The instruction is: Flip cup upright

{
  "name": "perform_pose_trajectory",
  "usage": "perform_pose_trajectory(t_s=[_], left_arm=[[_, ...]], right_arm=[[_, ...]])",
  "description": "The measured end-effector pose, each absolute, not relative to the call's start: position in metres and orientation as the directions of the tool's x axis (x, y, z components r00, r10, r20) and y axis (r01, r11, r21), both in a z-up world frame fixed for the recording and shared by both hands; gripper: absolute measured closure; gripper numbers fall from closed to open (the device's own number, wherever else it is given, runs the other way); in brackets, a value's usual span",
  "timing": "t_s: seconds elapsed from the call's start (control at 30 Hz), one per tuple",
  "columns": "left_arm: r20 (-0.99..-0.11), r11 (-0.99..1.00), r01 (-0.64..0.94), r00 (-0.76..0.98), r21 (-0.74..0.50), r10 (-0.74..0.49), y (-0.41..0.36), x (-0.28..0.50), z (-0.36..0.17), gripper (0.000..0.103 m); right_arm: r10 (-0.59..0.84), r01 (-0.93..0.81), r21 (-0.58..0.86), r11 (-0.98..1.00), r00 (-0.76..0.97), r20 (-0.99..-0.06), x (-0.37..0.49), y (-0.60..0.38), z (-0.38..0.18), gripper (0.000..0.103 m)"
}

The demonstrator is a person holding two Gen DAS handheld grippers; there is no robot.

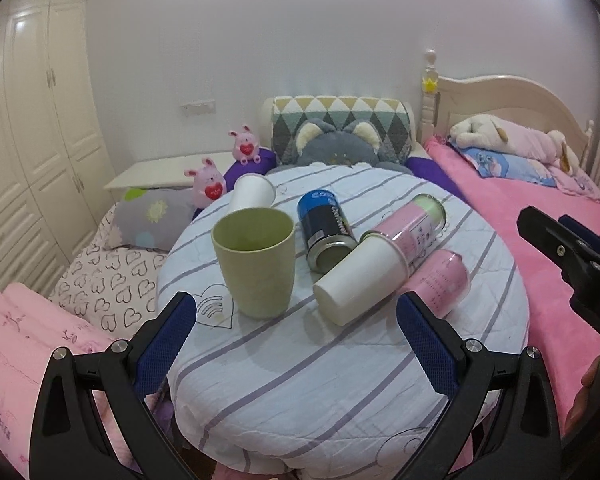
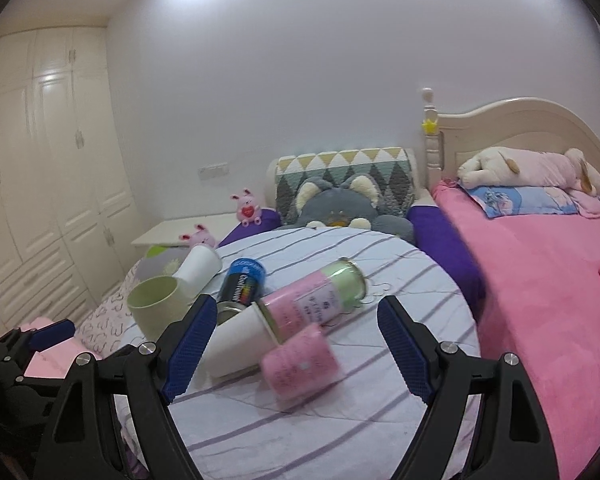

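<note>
A green cup point(image 1: 256, 260) stands upright on the round striped table point(image 1: 340, 380); it also shows in the right wrist view point(image 2: 156, 304). A white paper cup point(image 1: 360, 280) lies on its side beside it, seen too in the right wrist view point(image 2: 240, 340). A second white cup point(image 1: 252, 192) lies at the far edge. A pink cup point(image 1: 444, 280) lies on its side, near in the right wrist view point(image 2: 300, 364). My left gripper point(image 1: 296, 328) is open and empty, just short of the green and white cups. My right gripper point(image 2: 296, 344) is open and empty around the pink cup's near side.
A blue can point(image 1: 324, 228) and a pink-green can point(image 1: 412, 228) lie on the table. A pink bed point(image 2: 560, 300) is to the right, pillows and plush toys point(image 1: 340, 148) behind, a wardrobe point(image 1: 40, 120) at left. The right gripper's body point(image 1: 572, 264) shows in the left wrist view.
</note>
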State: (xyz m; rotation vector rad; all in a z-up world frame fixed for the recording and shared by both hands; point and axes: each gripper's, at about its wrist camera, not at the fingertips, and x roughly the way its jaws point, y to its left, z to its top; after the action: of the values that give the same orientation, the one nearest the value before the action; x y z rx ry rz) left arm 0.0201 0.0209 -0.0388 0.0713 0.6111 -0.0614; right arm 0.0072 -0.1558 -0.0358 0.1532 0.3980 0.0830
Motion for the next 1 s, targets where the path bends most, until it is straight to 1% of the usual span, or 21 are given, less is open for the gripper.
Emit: perform_pose_trajectory(t_s=[0.27, 0.77, 1.0], left_arm=[[-0.55, 0.995, 0.067, 0.835, 0.069, -0.018, 0.006, 0.015, -0.032, 0.001], [-0.541, 0.996, 0.06, 0.841, 0.072, -0.012, -0.002, 0.014, -0.029, 0.001], [-0.522, 0.996, 0.053, 0.853, 0.067, -0.01, -0.001, 0.012, -0.027, 0.0]], right_arm=[[0.101, -0.035, 0.183, 0.983, 0.926, -0.365, 0.006, -0.174, -0.039, 0.019], [0.104, -0.033, 0.191, 0.981, 0.92, -0.378, 0.001, -0.186, -0.045, 0.019], [0.102, -0.036, 0.178, 0.983, 0.918, -0.383, 0.003, -0.183, -0.045, 0.019]])
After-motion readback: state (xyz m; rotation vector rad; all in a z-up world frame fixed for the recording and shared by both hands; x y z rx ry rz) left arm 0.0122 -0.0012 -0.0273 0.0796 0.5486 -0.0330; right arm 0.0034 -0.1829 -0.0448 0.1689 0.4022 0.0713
